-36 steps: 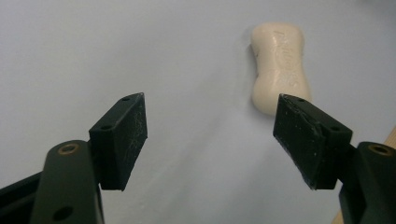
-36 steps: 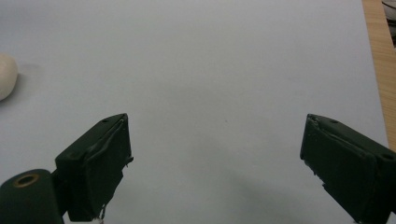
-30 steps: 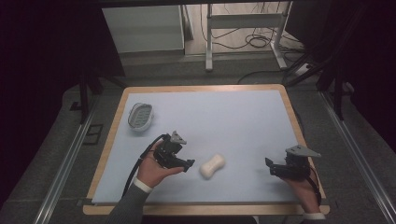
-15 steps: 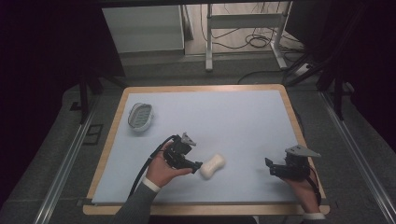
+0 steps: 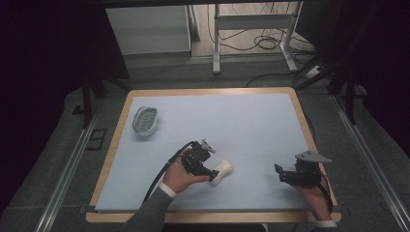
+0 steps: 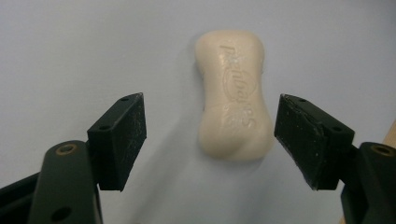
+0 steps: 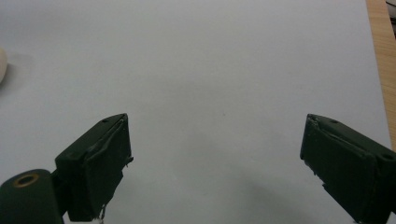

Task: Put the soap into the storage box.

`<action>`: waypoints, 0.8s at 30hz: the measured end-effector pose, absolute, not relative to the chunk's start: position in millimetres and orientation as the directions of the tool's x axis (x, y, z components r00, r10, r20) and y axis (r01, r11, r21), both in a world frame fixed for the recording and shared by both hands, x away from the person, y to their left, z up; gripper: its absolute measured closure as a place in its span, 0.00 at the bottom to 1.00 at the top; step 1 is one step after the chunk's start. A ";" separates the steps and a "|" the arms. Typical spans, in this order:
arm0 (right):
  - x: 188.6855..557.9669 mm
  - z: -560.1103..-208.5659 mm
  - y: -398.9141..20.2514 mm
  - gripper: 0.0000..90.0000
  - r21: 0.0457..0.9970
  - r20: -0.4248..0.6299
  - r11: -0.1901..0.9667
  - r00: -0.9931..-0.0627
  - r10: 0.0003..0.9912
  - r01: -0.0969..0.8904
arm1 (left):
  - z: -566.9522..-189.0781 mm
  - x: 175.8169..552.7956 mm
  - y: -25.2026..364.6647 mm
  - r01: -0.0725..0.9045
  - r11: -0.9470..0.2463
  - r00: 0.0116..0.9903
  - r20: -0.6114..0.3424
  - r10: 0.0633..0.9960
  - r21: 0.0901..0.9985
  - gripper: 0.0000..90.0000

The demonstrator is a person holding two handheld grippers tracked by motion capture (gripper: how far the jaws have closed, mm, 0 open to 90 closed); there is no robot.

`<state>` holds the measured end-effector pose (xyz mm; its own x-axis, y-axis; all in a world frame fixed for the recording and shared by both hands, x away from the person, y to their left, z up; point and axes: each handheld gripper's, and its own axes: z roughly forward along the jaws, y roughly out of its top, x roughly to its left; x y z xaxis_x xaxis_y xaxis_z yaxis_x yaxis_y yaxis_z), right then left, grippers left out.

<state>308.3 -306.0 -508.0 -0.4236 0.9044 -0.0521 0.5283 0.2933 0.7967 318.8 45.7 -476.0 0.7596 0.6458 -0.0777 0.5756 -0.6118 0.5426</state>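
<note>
Two tools, one bar of soap and one soap dish are counted on the pale blue surface [image 5: 251,121]. The soap [image 5: 221,171], cream-coloured with raised lettering, is seen lying flat near the front middle of the surface, well apart from the dish [image 5: 145,120] at the far left. The left tool [image 5: 211,175] is held low at the soap; in the left gripper view the soap [image 6: 235,96] is framed between the two spread jaws, its near end level with the pads, a gap left on either side and neither pad touching. The right tool [image 5: 279,173] is held near the front right corner, jaws spread wide over bare surface, nothing between them.
</note>
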 end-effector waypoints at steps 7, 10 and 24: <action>308.6 -508.5 -306.3 0.10 0.795 -0.050 0.293 -0.425 0.904 0.531 | -479.9 323.4 34.7 0.574 -0.631 0.769 -0.077 0.635 0.522 0.29; 308.9 -509.0 -306.5 0.10 0.794 -0.052 0.296 -0.426 0.903 0.532 | -480.8 324.9 32.7 0.574 -0.637 0.771 -0.079 0.632 0.515 0.29; 309.7 -511.0 -306.9 0.10 0.787 -0.051 0.300 -0.427 0.903 0.539 | -492.1 336.2 15.3 0.576 -0.678 0.786 -0.082 0.612 0.456 0.30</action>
